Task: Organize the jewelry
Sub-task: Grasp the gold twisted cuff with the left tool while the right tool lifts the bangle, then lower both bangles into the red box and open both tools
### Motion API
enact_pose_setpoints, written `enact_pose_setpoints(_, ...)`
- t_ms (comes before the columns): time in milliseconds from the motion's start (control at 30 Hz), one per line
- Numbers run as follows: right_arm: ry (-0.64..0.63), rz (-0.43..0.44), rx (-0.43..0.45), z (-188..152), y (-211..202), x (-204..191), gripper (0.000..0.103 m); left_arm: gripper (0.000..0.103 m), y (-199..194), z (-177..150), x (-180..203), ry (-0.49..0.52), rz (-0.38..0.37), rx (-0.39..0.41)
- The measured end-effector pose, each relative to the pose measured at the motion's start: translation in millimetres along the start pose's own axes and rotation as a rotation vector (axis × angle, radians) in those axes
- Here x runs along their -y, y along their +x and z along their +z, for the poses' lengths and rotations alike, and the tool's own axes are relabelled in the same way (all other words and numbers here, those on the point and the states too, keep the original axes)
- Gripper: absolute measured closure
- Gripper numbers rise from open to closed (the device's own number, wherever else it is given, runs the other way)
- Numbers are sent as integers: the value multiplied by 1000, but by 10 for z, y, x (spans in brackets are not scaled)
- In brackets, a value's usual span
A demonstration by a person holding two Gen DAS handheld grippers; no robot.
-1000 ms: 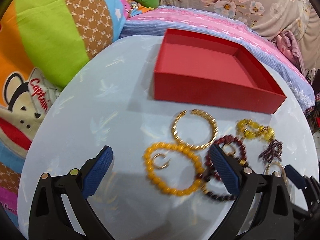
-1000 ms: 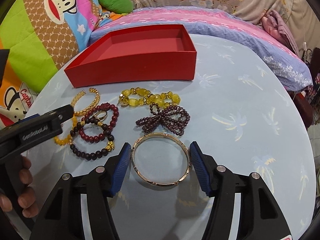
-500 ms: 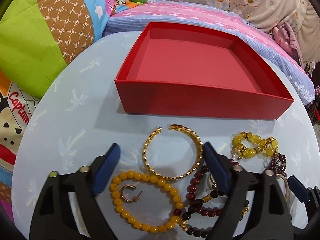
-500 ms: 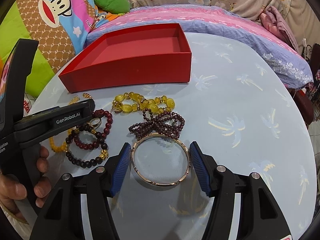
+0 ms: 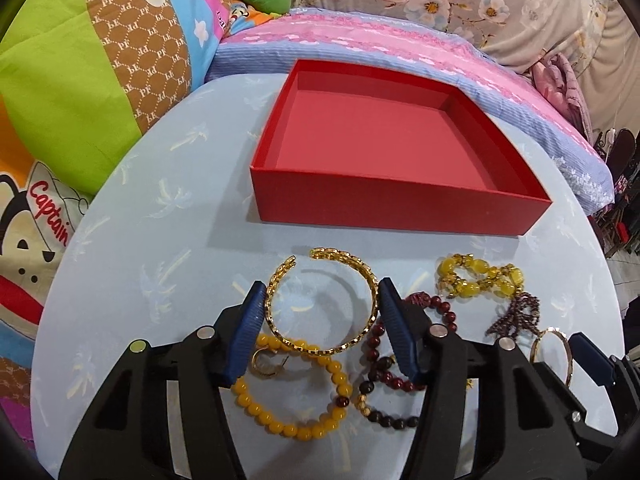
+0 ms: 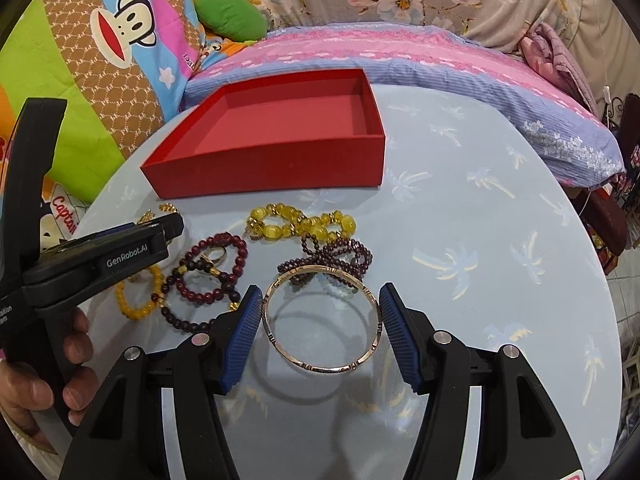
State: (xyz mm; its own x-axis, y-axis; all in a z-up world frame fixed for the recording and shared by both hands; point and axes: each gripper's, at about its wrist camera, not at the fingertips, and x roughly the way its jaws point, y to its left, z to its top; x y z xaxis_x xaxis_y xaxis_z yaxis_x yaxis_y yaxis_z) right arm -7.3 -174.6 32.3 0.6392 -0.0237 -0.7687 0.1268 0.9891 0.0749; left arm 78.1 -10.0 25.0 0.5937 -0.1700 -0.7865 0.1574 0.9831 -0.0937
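Observation:
My left gripper (image 5: 322,320) has its jaws closing around a gold open cuff bangle (image 5: 344,258), and both blue pads touch its sides. Just behind the cuff lie a yellow bead bracelet (image 5: 280,426) and a gold hoop earring (image 5: 266,362). To its right are dark red bead bracelets (image 5: 374,342). My right gripper (image 6: 320,320) is shut on a thin rose-gold bangle (image 6: 320,368), held by its two sides. Beyond that bangle are a chunky yellow bracelet (image 6: 300,222) and a garnet bead strand (image 6: 340,252). The red box (image 5: 400,208) stands with nothing in it behind the jewelry.
A round light-blue table (image 6: 480,280) with a palm print carries everything. A person's hand (image 6: 40,380) holds the left gripper's body (image 6: 120,248) at the left of the right wrist view. Patterned pillows (image 5: 80,80) and a pink and blue bedspread (image 5: 400,40) lie beyond the table's far edge.
My left gripper moved forward from the yellow beads to the gold cuff and its jaws narrowed from wide open onto the cuff. The right gripper kept its grip on the rose-gold bangle.

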Motion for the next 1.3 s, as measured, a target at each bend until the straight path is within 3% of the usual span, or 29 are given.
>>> enact_pose_setpoints(233,-17,37,71,423,-224,-39,45,48,-318,324,34,41,-16,58)
enact_pose_setpoints(467,-17,82,118,1277,-106,10,45,48,-342,979,144,99,-35,133)
enact_pose_setpoints(600,-8,81,103,1811,213,57,45,48,-115,1421,210,121,-49,133)
enact_pose_setpoints(833,-9,65,26,2437,989,67,45,48,563,1989,319,133,-36,69)
enact_pose_setpoints(1067,-20,32,-58,2559,1616,84,45,48,1199,2185,311,117,-17,-23)
enact_pose_setpoints(1300,-32,8,-98,2557,1895,82,44,48,1446,2191,321,133,13,-54)
